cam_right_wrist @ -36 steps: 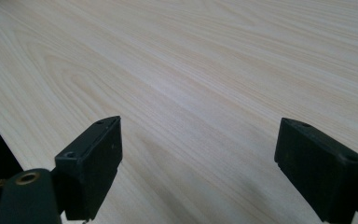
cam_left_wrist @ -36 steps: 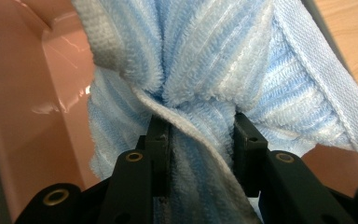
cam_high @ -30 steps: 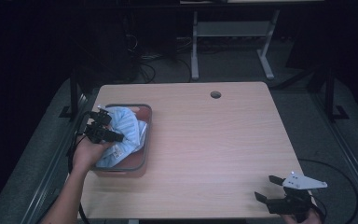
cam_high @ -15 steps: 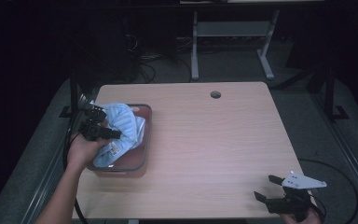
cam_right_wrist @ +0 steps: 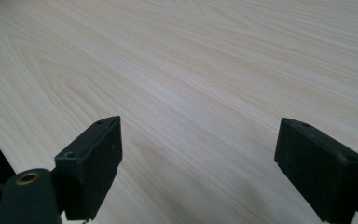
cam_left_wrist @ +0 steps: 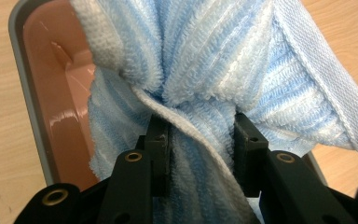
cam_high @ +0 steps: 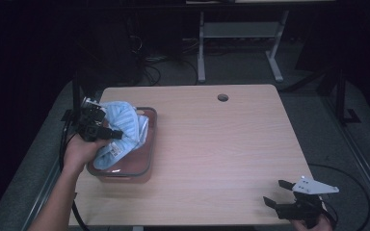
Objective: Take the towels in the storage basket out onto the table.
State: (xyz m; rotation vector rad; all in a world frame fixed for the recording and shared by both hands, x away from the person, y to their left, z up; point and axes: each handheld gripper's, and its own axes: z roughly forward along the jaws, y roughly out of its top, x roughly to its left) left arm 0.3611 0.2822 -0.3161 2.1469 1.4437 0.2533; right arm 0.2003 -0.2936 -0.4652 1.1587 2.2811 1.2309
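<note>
Blue-and-white striped terry towel [cam_left_wrist: 200, 70] sits bunched between the jaws of my left claw [cam_left_wrist: 200, 140]; the jaws are pinched on a gathered fold of it, cloth filling the whole gap. From the left gripper view, folds rise above and ahead of the fingertips and spill out past both of them, with one hemmed edge hanging off to the right. A white border strip runs diagonally through the gap between the jaws.

High view: left claw [cam_high: 107, 133] is at the left edge of the table [cam_high: 221, 144], my left hand [cam_high: 79, 151] behind it. The towel [cam_high: 123, 130] is lifted in a rounded bundle ahead of and just right of the claw, its lower end trailing down into the tray [cam_high: 144, 166]. I cannot tell whether that trailing end touches the tray floor.

Tray: grey rim, reddish-brown inside, directly below and ahead of the left claw. In the left gripper view its rim [cam_left_wrist: 32, 116] and glossy inner wall show to the left of the jaws, under the hanging cloth.

Right claw [cam_high: 282, 192]: near the front right corner of the table, well apart from towel and tray. Jaws spread wide, nothing between them. The right gripper view shows bare pale wood grain [cam_right_wrist: 191, 93] past the claw [cam_right_wrist: 198, 149].
</note>
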